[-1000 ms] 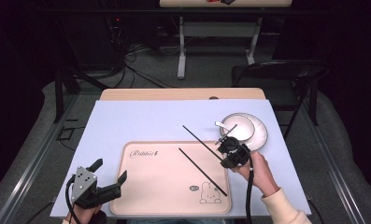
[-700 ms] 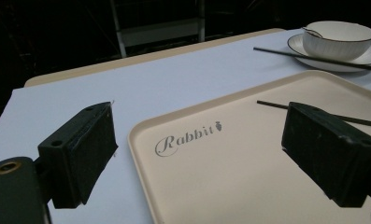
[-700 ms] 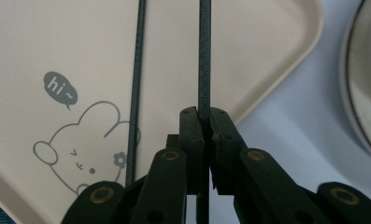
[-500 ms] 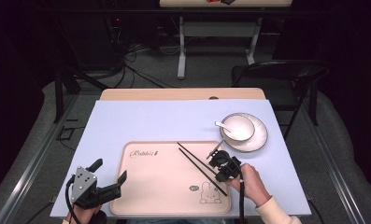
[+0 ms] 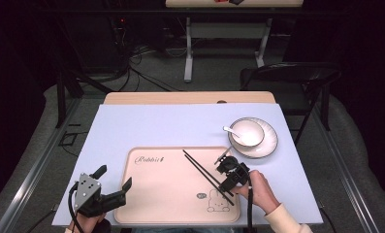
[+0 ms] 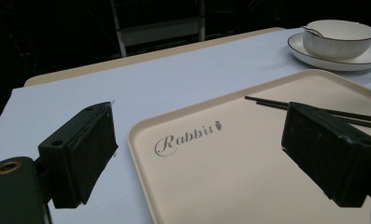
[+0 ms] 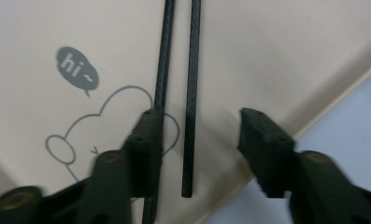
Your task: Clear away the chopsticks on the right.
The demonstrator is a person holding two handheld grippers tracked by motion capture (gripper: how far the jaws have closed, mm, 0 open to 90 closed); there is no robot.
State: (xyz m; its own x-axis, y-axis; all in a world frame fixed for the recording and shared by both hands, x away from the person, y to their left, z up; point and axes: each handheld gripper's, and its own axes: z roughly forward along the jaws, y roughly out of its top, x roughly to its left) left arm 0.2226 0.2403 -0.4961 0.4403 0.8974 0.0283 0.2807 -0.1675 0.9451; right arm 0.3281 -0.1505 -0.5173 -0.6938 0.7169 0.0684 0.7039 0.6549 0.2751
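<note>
High view: right gripper [image 5: 227, 171], jaws now spread, has laid the chopsticks [image 5: 207, 176] on the tray [image 5: 156, 194]; left gripper [image 5: 113, 185] stays spread.

Chopsticks [image 5: 207, 176] on the tray [image 5: 156, 194], bowl [image 5: 247, 132] on a plate [image 5: 271, 143] behind-right.

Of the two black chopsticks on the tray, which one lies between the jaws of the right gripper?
The right-hand chopstick in the right gripper view: it lies in the gap between the open jaws. The other chopstick passes under the left jaw.
</note>
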